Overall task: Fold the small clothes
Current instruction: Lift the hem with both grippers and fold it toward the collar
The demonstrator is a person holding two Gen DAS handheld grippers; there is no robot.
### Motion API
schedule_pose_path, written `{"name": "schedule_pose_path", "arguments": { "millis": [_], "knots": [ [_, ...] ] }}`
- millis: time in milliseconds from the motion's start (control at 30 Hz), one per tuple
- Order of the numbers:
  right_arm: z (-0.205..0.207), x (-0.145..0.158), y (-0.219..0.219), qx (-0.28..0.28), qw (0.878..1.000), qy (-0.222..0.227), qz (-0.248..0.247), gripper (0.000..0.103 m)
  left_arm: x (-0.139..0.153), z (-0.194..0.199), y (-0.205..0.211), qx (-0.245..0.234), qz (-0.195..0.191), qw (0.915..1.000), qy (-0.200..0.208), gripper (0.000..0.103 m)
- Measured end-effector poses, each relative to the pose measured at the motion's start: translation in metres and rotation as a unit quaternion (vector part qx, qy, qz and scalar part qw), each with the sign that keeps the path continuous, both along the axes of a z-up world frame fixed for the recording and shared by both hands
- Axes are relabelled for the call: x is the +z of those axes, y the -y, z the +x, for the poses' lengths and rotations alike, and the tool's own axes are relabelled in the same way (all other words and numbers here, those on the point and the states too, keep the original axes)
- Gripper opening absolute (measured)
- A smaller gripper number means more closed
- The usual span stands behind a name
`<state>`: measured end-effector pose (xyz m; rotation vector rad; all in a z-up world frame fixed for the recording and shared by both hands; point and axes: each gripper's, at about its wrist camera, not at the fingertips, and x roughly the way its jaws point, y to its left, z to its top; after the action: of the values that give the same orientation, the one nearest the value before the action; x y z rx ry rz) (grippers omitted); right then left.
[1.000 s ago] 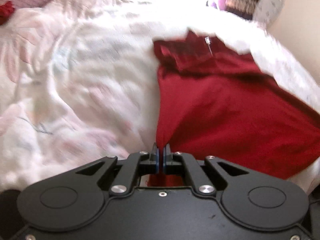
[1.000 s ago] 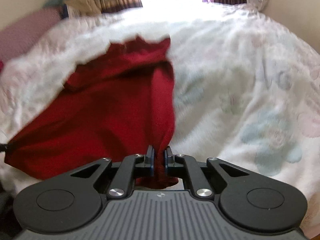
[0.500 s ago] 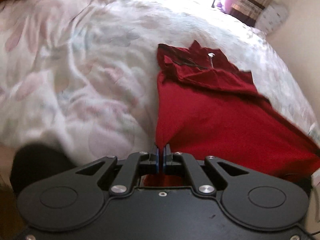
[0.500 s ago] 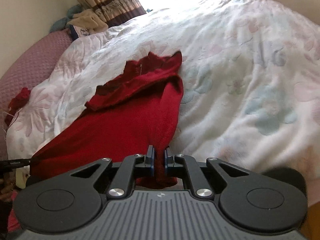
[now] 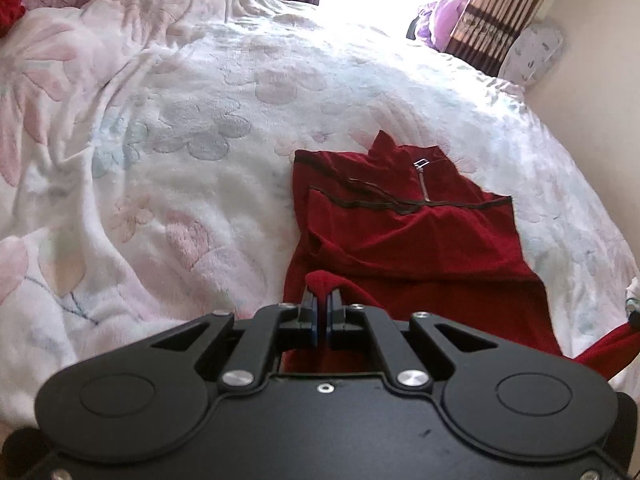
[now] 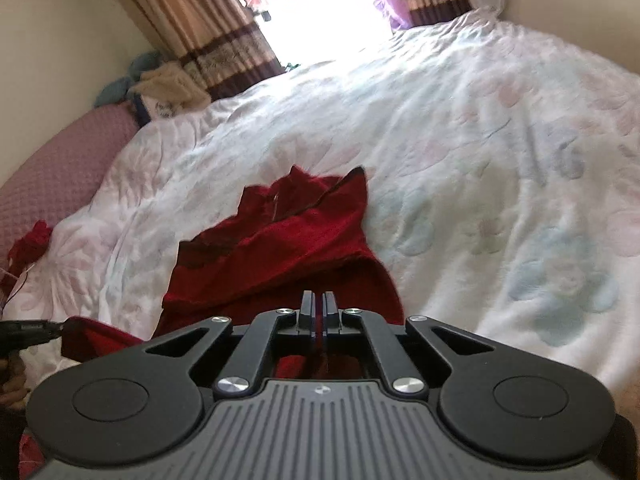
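Observation:
A small dark red garment (image 5: 404, 236) with a zip collar lies on the white flowered blanket (image 5: 192, 128), collar end far from me. My left gripper (image 5: 322, 300) is shut on a fold of its near left edge. In the right wrist view the same garment (image 6: 288, 240) lies ahead, and my right gripper (image 6: 319, 300) is shut on its near right edge. The near hem hangs slack between both grippers. The other gripper's tip (image 6: 28, 330) shows at the far left, holding red cloth.
The blanket (image 6: 500, 160) covers a wide bed. A pink pillow (image 6: 52, 168) and a small red item (image 6: 30, 244) lie at the left. Striped curtains (image 6: 192, 28) and a bright window are beyond. A wall runs along the right side (image 5: 600, 60).
Both grippers have moved forward toward the collar with the hem, so the taut cloth has gone slack and the near part lies folded over. Both stay shut.

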<state>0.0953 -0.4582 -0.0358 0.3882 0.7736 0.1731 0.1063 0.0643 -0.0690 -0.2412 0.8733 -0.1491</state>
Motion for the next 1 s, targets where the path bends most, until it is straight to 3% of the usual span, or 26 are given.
{"name": "schedule_pose_path", "arguments": {
  "millis": [200,433,733,833,933,967,1000],
  "knots": [
    [0.034,0.01,-0.003,-0.004,0.999,0.045,0.007,0.002,-0.002,0.049,-0.005,0.013,-0.009,0.9998,0.012,0.002],
    [0.108,0.022,-0.009,-0.006,0.996,0.093,-0.014,0.002,0.004,0.132,0.003,0.018,0.0,0.9995,0.025,0.002],
    [0.217,-0.016,-0.008,-0.049,0.995,0.091,0.014,0.002,-0.026,0.233,0.022,0.03,0.018,0.9983,0.048,0.002],
    [0.242,-0.029,-0.003,-0.069,0.993,0.092,0.025,0.002,-0.038,0.254,0.024,0.037,0.005,0.9976,0.059,0.004],
    [0.256,-0.038,-0.003,-0.084,0.991,0.094,0.034,0.002,-0.038,0.265,0.02,0.059,0.01,0.9958,0.07,0.013],
    [0.259,-0.04,-0.004,-0.087,0.991,0.1,0.027,0.002,-0.036,0.265,0.018,0.07,0.015,0.9943,0.079,0.031],
    [0.262,-0.042,-0.006,-0.087,0.99,0.11,0.023,0.003,-0.035,0.263,0.015,0.079,0.021,0.9932,0.083,0.043]
  ]
}}
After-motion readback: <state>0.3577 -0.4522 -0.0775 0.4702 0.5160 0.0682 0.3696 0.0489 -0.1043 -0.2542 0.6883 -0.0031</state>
